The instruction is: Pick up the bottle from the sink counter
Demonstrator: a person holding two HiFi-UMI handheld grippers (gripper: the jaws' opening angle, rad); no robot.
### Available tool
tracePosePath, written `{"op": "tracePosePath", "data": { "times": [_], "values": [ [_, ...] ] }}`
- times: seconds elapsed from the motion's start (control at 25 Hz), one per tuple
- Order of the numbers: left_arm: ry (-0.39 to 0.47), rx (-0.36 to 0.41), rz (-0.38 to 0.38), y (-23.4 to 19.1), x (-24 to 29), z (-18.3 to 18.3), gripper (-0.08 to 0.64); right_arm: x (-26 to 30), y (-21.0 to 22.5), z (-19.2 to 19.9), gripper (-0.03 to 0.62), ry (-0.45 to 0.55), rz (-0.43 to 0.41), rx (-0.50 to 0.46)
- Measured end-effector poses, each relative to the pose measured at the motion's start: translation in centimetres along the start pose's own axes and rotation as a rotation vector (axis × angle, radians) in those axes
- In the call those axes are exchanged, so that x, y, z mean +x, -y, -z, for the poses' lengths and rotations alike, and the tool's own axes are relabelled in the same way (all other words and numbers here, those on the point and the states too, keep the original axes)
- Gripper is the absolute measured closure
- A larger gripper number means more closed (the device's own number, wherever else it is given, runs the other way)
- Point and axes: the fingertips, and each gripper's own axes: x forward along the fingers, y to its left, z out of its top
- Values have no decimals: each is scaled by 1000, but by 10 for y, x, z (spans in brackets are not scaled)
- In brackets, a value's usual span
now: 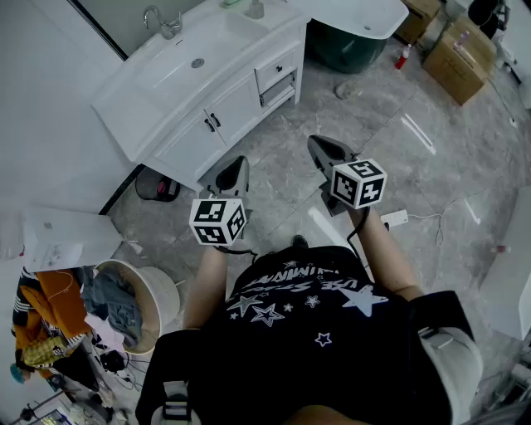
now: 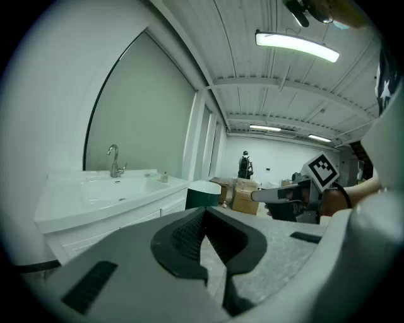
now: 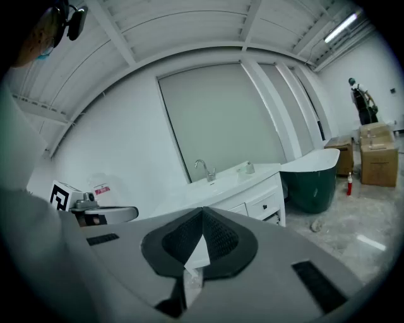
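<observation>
Approach is the step in hand. The bottle (image 1: 255, 8) stands at the far end of the white table (image 1: 124, 104), beyond the basin and the tap (image 1: 163, 21), and neither gripper is near it. The left gripper (image 1: 233, 173) and the right gripper (image 1: 325, 152) hang side by side over the floor in front of the cabinet. Both have their fingers clenched tip to tip with nothing between them (each gripper's own view shows the pads meeting). In the right gripper view the bottle sits right of the tap, near the table's end by the green tub (image 3: 312, 186). Next, I judge, the person must step closer, spread one pair of fingers wide enough for the bottle, and bring them level around its body before closing.
</observation>
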Motion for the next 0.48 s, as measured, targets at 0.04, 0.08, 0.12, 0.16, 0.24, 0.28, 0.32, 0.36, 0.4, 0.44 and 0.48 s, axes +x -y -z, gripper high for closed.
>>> {"op": "tracePosePath", "data": {
  "times": [0.04,0.08,0.12,0.16,0.24,0.28,0.32,0.36,0.4,0.44,0.48],
  "values": [
    [-1,-5,-4,0,3,-1,552,1,2,-1,586,0,1,-1],
    [-2,-10,-8,0,5,-2,552,1,5,-2,586,0,2,-1],
    [-2,-15,-10,0,8,-2,552,2,7,-4,586,0,2,-2],
    [-3,-17,-11,0,11,-3,552,3,10,-5,586,-1,0,-1],
    [-7,-20,-15,2,16,-2,552,5,15,-6,586,-5,-5,0],
    [-10,-22,-18,3,18,-2,552,5,18,-7,586,-7,-9,1],
    [-11,-23,-22,4,20,-2,552,6,20,-7,586,-9,-12,2],
    [-12,-24,-25,5,22,-2,552,6,23,-7,586,-10,-16,2],
    [-13,-25,-29,5,24,-2,552,7,26,-8,586,-11,-19,3],
    [-13,-26,-32,6,26,-2,552,7,28,-8,586,-11,-21,4],
    [-13,-28,-35,6,29,-3,552,8,31,-9,586,-11,-22,7]
  ]
}}
